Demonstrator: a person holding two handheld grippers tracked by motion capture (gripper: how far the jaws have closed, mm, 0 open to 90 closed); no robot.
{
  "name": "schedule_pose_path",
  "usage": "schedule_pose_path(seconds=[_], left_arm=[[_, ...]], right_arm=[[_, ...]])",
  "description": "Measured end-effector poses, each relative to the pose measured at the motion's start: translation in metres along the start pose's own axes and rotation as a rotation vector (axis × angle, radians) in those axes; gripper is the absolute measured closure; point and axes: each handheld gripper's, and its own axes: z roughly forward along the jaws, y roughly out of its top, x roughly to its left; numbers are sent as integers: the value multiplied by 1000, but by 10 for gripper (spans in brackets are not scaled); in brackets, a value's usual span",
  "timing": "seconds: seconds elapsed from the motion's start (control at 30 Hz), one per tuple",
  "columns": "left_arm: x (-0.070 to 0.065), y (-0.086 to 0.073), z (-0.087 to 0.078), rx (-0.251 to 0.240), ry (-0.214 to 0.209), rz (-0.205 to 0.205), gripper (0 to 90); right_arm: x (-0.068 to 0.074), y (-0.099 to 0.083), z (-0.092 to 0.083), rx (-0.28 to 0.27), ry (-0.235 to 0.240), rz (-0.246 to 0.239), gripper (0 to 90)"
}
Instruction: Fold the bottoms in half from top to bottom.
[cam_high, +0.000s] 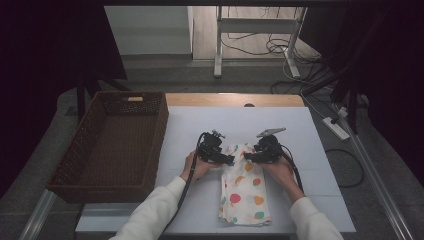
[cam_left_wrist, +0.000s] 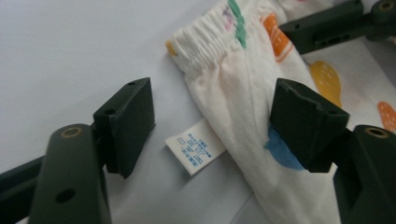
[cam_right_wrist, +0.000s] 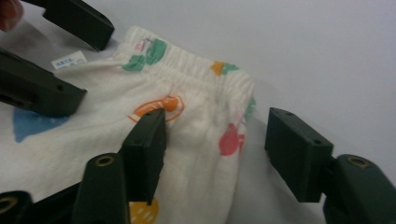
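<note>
Left tongs (cam_high: 231, 161) stand wide at the left edge of the garment's waistband; in the left gripper view one jaw sits over bare worktop, the other over the cloth beside a blue print, nothing pinched between them; a small white care label (cam_left_wrist: 195, 152) lies flat on the worktop in the gap between the jaws.

Right tongs (cam_high: 248, 156) stand wide at the right edge of the same waistband; in the right gripper view one jaw rests over the cloth by an orange print, the other hangs over bare worktop just past the cloth's edge; no grip on the fabric.

Garment: small white trousers (cam_high: 245, 187) with coloured fruit prints and a gathered elastic waistband; folded lengthwise into a narrow strip; waistband at the far end, between the two tongs; leg ends toward the near edge; lies at the middle of the white worktop (cam_high: 310, 150).

Both hands hold the grippers from the near side; white sleeves come in at the bottom.

Brown wicker basket (cam_high: 80, 150) stands at the left, its right wall along the worktop's left edge, well apart from the trousers.
</note>
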Motion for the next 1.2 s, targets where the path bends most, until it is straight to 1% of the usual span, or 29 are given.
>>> schedule_pose_path(seconds=[0.07,0.1,0.17,0.23,0.3,0.33,0.4,0.47,0.53,0.67,0.73,0.83,0.93,1.0,1.2], left_arm=[[0,-1,0,-2,-8,-1,339],[0,-1,-1,-1,-18,1,367],[-1,-2,0,3,-37,11,446],[-3,-3,0,6,-41,24,532],[-5,-4,1,10,-35,30,628],[-5,-4,1,10,-40,28,673],[-4,-5,1,8,-50,19,741],[-2,-5,1,8,-65,19,792],[-3,-5,0,9,-61,26,809],[-3,-4,-5,-13,-40,41,828],[-2,-2,-11,-39,-32,45,833],[0,0,-21,-78,-33,53,835],[-1,3,-29,-103,-28,65,835],[-1,4,-33,-121,-24,70,834],[-1,13,-47,-162,-23,90,833]], right_arm=[[1,0,0,-1,16,2,454],[1,1,0,0,20,1,473],[2,1,0,1,25,3,524],[2,0,0,-3,38,13,583],[2,0,0,-3,54,21,660],[2,0,0,2,64,25,708],[2,-1,1,6,84,28,788],[2,-1,1,14,102,27,836],[1,-1,0,15,106,26,847],[2,1,-5,-6,89,-1,853],[2,3,-10,-37,80,-11,854],[3,7,-19,-83,74,-18,855],[5,11,-25,-129,70,-24,855],[7,13,-29,-155,60,-39,855],[11,21,-41,-216,33,-66,855]])
